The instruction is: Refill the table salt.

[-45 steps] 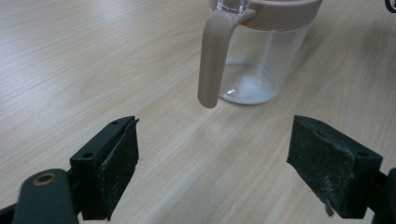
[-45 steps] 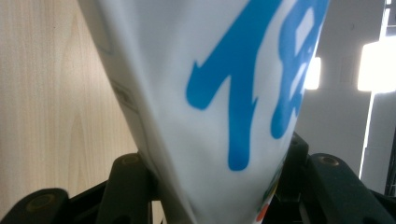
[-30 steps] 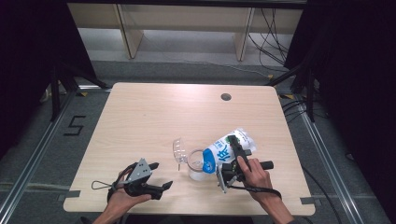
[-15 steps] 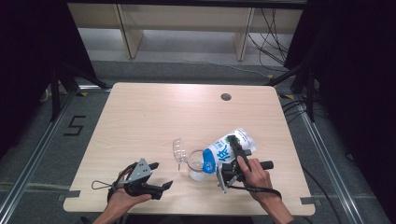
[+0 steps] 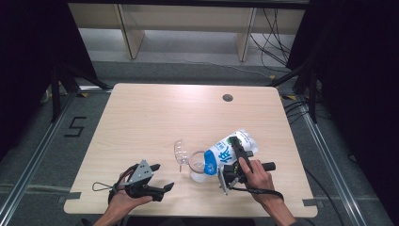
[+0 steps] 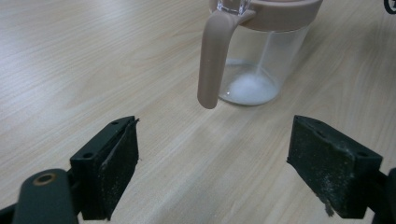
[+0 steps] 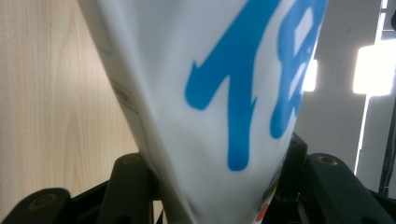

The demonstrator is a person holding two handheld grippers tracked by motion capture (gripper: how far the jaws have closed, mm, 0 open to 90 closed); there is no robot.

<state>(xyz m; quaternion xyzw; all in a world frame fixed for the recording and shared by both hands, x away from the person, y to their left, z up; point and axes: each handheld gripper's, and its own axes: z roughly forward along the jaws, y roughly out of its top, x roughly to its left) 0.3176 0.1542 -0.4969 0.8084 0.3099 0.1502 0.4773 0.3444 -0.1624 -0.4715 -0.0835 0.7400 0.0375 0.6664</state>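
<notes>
A clear jug [image 5: 197, 168] with a beige rim and handle [image 6: 212, 60] stands near the table's front middle, its clear lid [image 5: 179, 150] flipped up. A little white powder [image 6: 250, 88] lies at its bottom. My right gripper [image 5: 235, 147] is shut on a white pouch with blue characters [image 5: 229, 151], tilted with its lower end over the jug's mouth. Up close the pouch [image 7: 224, 93] is pinched between the right gripper's [image 7: 210, 183] jaws. My left gripper [image 5: 162, 177] rests at the front left, open and pointing at the jug. Its jaws [image 6: 229, 172] stand wide apart with bare table between them.
The light wooden table [image 5: 141, 117] has a round cable hole [image 5: 227, 98] at its back right. Metal floor rails run along both sides. A wooden shelf frame stands beyond the far edge.
</notes>
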